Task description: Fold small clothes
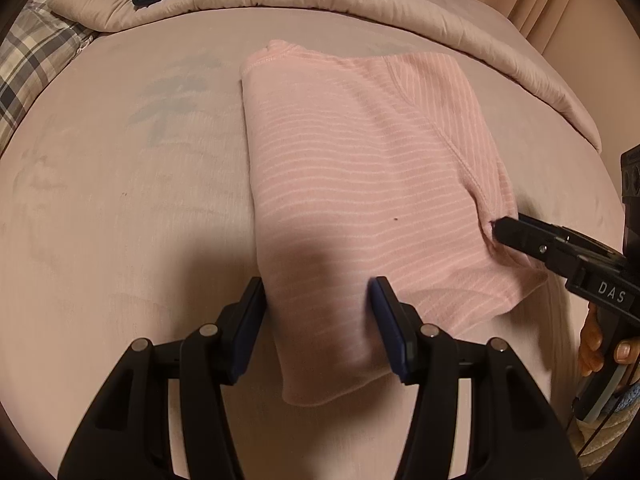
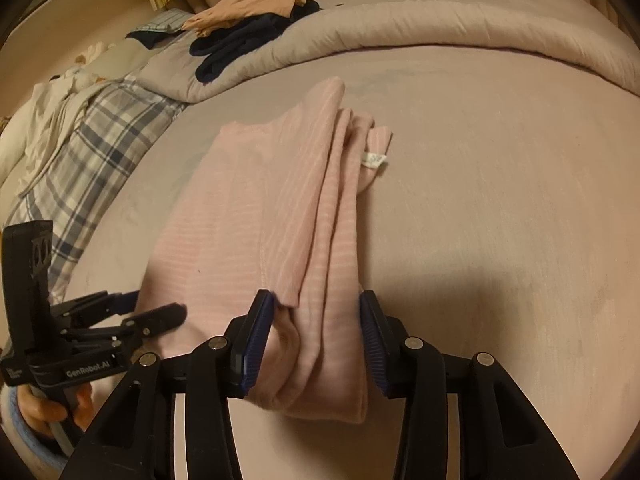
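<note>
Left wrist view shows the pink striped garment [image 1: 360, 184] lying partly folded in the middle of the bed [image 1: 120, 200], its near edge between the spread jaws of the left gripper [image 1: 318, 304], which grips nothing. Right gripper [image 2: 316, 312] also stands released, its jaws straddling the stacked folded layers at that side. Judging by the long narrow shape, the lengthwise folds look done; next would be pinching the near end and carrying it toward the rolled comforter [image 2: 440, 40].
</note>
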